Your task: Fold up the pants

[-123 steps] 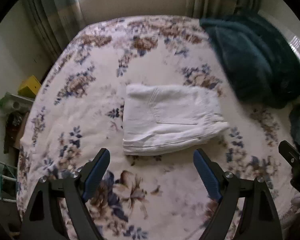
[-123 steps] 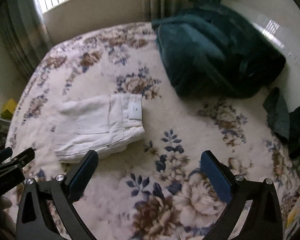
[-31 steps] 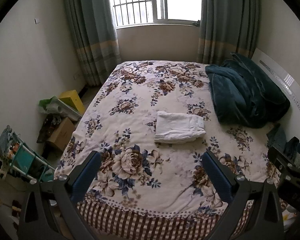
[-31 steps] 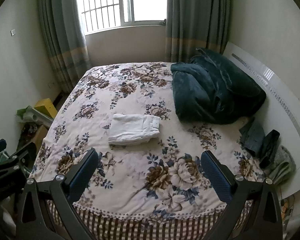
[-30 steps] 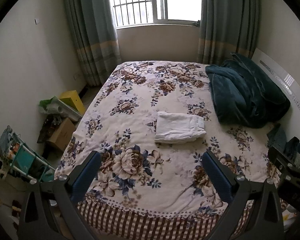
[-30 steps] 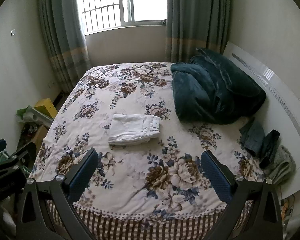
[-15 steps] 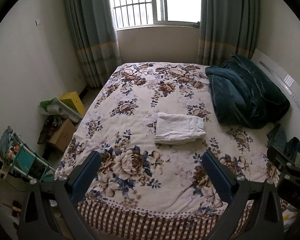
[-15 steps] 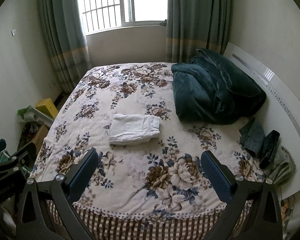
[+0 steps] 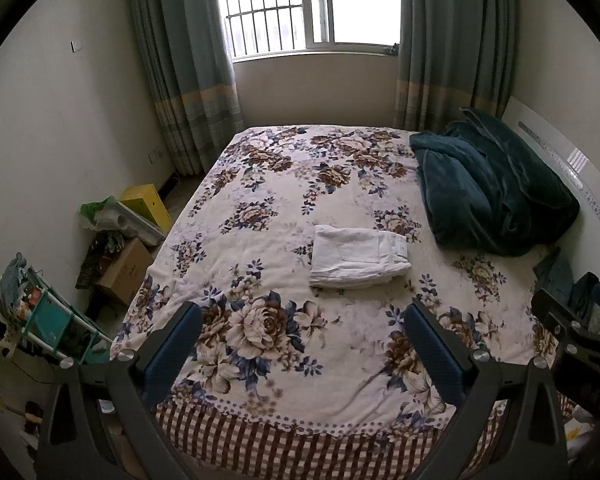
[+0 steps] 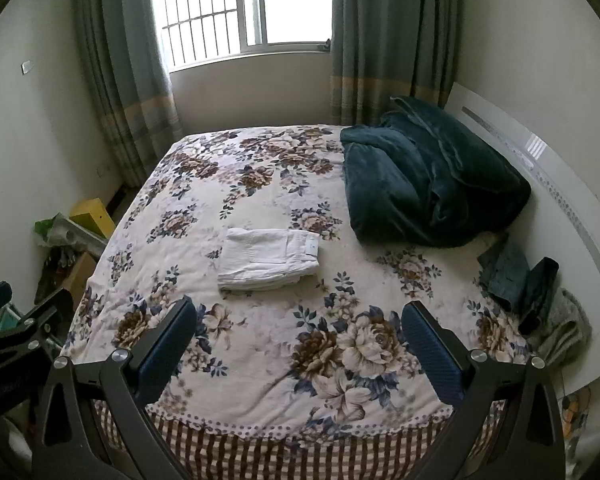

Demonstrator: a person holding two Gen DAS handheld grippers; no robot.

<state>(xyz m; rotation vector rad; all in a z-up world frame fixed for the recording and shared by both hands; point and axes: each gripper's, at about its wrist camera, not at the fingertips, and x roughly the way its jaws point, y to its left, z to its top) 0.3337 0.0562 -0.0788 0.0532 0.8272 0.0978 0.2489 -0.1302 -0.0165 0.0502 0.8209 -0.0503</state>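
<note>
The pants (image 9: 358, 256) lie folded in a compact stack mid-bed (image 9: 284, 184), both grippers (image 9: 304, 344) (image 10: 300, 338) well apart from them, jaws spread and empty: folding appears complete.

You have a bed (image 9: 260, 216) with a floral cover, and a teal blanket (image 9: 488, 196) heaped at its right side against the white headboard (image 10: 540, 168). Dark clothes (image 10: 516, 276) lie near that headboard. Curtains (image 9: 188, 80) flank the barred window (image 9: 296, 4). Left of the bed sit a yellow box (image 9: 148, 204), a cardboard box (image 9: 124, 268) and a rack (image 9: 48, 320).
</note>
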